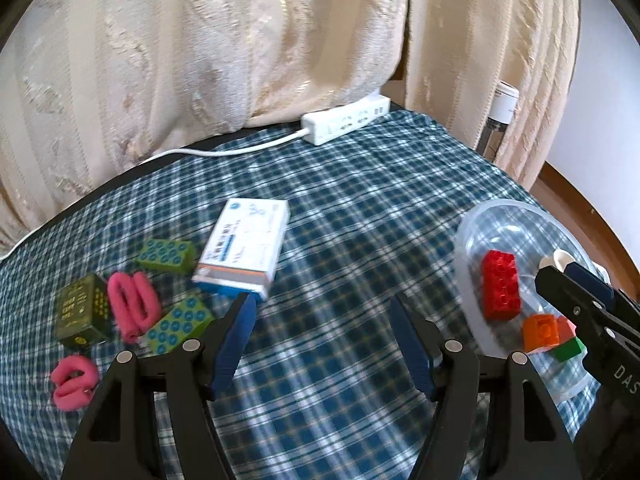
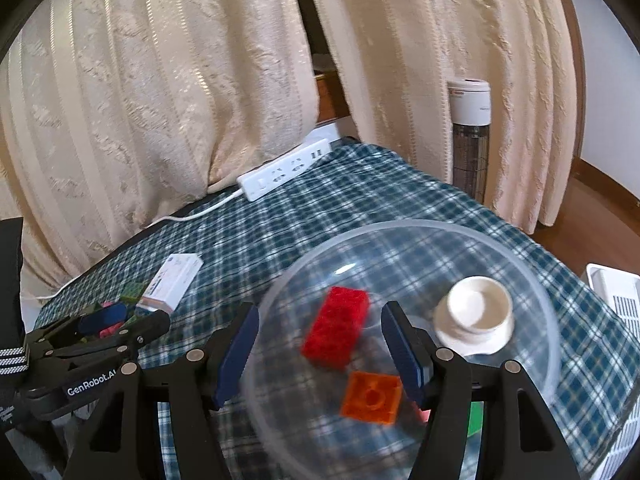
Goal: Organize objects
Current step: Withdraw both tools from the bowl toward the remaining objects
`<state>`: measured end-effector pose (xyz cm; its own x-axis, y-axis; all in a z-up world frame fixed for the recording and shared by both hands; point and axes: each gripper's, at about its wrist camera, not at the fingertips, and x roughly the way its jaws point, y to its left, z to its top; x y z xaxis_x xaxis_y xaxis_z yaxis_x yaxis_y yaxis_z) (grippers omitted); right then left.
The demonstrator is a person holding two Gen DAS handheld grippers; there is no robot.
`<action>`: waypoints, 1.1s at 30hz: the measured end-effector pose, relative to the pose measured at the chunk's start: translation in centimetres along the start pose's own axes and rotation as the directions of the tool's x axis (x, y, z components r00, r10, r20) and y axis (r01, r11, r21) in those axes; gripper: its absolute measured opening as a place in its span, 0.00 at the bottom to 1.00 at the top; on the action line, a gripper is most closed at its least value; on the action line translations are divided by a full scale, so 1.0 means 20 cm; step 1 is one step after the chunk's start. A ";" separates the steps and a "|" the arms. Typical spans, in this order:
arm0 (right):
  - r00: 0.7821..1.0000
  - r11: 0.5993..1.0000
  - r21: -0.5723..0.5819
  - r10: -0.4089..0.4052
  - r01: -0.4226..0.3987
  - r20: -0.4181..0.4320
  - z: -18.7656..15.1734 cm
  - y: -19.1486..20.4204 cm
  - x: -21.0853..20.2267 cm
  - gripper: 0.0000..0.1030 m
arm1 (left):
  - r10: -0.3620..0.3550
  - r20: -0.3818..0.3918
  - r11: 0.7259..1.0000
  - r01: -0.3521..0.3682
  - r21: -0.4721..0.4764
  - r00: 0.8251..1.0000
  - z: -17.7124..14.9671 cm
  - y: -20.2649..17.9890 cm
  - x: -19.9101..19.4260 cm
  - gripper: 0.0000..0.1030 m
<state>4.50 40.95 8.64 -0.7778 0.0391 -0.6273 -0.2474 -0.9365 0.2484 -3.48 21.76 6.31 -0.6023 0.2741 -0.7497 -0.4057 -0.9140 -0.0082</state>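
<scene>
Bowl (image 2: 400, 228) with red brick (image 2: 338, 326) lies under right gripper (image 2: 320, 344); jaws apart, empty.

Bricks (image 2: 335, 328) in bowl (image 2: 400, 226), box (image 1: 245, 246) left of it

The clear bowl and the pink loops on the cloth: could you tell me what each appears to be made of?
Clear bowl: probably thin plastic, glossy and slightly frosted; the plaid cloth shows through its wall and highlights glint on it.
Pink loops: look like soft fabric or foam, matte and fuzzy, with rounded padded edges and no shine. The blur leaves the exact material open.
</scene>
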 end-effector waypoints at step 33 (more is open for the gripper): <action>0.979 0.985 -0.076 0.145 -0.157 -0.144 -0.02 0.48 0.23 0.85 | 0.120 -0.017 0.964 -0.120 -0.238 0.993 -0.15 0.67 -0.11 0.74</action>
<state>-1.25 31.96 7.91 -0.7144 -0.1477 -0.6840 -0.0775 -0.9547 0.2872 -5.67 8.01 5.85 -0.6345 0.1574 -0.7568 -0.1546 -0.9851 -0.0753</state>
